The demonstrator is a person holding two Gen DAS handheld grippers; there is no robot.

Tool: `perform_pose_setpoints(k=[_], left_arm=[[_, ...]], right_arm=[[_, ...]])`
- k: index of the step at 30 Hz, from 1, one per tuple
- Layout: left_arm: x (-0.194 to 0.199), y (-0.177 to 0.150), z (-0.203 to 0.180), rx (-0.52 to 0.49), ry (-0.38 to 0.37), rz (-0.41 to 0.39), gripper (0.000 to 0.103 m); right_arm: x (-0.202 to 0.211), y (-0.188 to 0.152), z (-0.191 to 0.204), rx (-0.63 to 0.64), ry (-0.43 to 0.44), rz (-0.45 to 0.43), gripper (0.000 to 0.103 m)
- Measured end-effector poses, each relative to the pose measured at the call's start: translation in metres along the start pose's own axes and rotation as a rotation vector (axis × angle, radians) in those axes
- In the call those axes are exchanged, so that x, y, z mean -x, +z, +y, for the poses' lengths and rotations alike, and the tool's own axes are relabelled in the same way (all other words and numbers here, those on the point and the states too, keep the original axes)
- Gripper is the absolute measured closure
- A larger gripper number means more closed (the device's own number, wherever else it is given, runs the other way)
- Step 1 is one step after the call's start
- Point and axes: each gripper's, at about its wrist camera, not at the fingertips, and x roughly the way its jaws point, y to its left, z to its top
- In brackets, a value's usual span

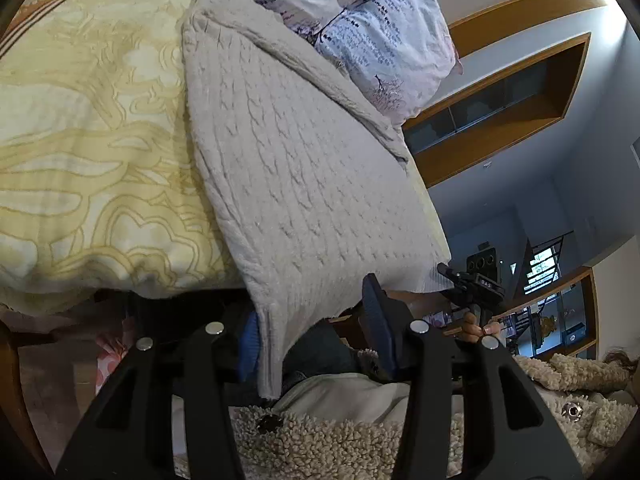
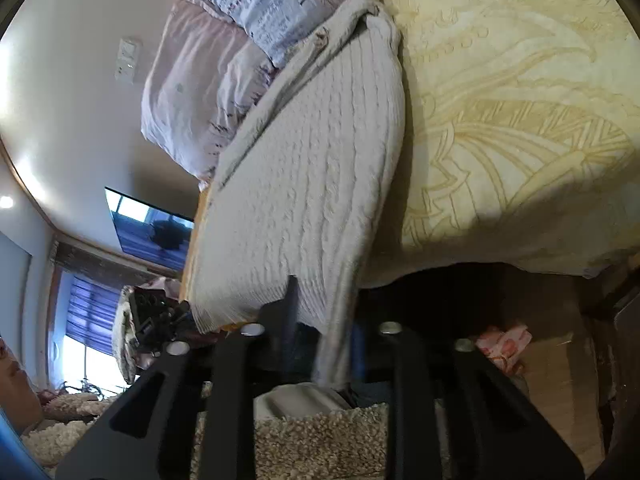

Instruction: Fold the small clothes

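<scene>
A light grey cable-knit garment (image 1: 304,176) lies stretched on the yellow patterned bedspread (image 1: 88,152), its hem pulled over the bed's near edge. My left gripper (image 1: 316,332) is spread, its blue-padded fingers on either side of the hem's corner, which hangs between them. My right gripper (image 2: 324,336) has the hem's other corner between its fingers. The garment also shows in the right wrist view (image 2: 312,184), on the bedspread (image 2: 520,128). In the left wrist view the right gripper (image 1: 472,284) shows at the hem's far corner.
Floral pillows (image 1: 360,12) lie against the garment's far end, also in the right wrist view (image 2: 248,20). A fleece jacket (image 1: 320,440) is just below the grippers. Wooden wall shelves (image 1: 500,108) are to the right. A wall screen (image 2: 152,232) is on the left.
</scene>
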Motion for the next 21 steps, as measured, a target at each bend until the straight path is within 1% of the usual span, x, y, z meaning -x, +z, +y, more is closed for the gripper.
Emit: perform_pose_setpoints(k=[1,3,4,6,7,9,12,14,17,21], left_arm=[[-0.002,0.001,0.0,0.002,0.002,0.006,0.061],[-0.004,0.002,-0.002,-0.001,0.003,0.025,0.068],[-0.004,0.002,-0.002,-0.003,0.003,0.03,0.071],[-0.005,0.002,-0.001,-0.008,0.001,0.044,0.08],[-0.006,0.003,-0.002,-0.011,0.0,0.051,0.083],[-0.007,0.002,-0.004,-0.03,0.011,0.065,0.092],[-0.004,0.004,-0.009,-0.072,0.026,0.068,0.096],[0.0,0.007,-0.014,-0.091,0.029,0.052,0.096],[0.013,0.015,-0.016,-0.108,0.036,-0.006,0.097],[0.031,0.037,-0.018,-0.097,0.059,-0.121,0.097]], right_arm=[[-0.002,0.0,0.001,0.006,-0.004,0.008,0.091],[-0.002,0.0,0.004,0.03,-0.012,0.013,0.093],[-0.001,0.0,0.007,0.046,-0.011,0.011,0.093],[0.002,0.002,0.012,0.074,-0.011,0.006,0.093],[0.003,0.002,0.015,0.088,-0.013,0.004,0.093],[0.004,0.002,0.019,0.109,-0.019,-0.002,0.094],[0.009,0.006,0.024,0.131,-0.02,-0.022,0.094],[0.013,0.009,0.027,0.143,-0.02,-0.045,0.094],[0.022,0.017,0.035,0.169,-0.01,-0.106,0.095],[0.035,0.031,0.047,0.22,0.01,-0.228,0.095]])
